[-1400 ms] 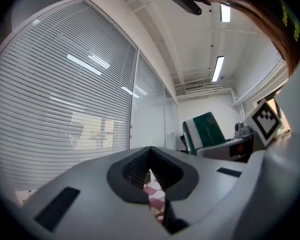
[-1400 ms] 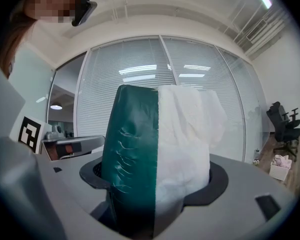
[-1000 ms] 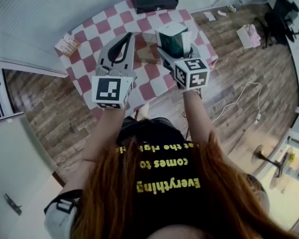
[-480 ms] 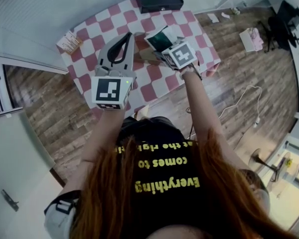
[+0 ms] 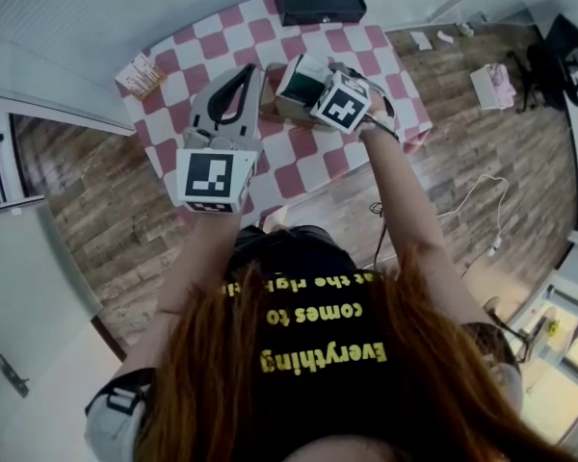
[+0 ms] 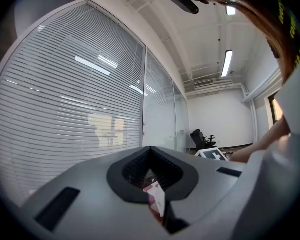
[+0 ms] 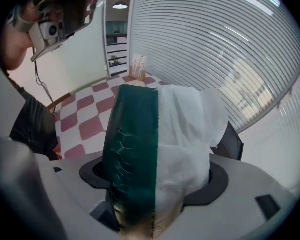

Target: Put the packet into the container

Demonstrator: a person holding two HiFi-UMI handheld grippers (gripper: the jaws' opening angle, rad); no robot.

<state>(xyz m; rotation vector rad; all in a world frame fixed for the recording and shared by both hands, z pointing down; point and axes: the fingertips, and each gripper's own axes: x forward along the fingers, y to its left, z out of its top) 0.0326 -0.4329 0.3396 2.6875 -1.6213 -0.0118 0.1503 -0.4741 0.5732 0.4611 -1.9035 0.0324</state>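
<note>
My right gripper (image 5: 315,87) is shut on a green and white packet (image 5: 301,73), held above the middle of the red-and-white checked table (image 5: 308,152). The packet (image 7: 155,134) fills the right gripper view and stands up from the right gripper (image 7: 152,206). A brown cardboard container (image 5: 273,110) sits on the table just below and left of the packet, partly hidden by it. My left gripper (image 5: 244,73) hovers left of the container, its jaws together. In the left gripper view the left gripper (image 6: 151,181) points at window blinds, with a small red-and-white bit showing at the seam.
A black box (image 5: 320,0) lies at the table's far edge. A small orange and white pack (image 5: 141,73) sits at the table's left corner. On the wooden floor to the right are an office chair (image 5: 570,38) and a white cable (image 5: 467,200).
My right gripper has carried the packet farther out and to the left, over the container. The left gripper has stayed where it was.
</note>
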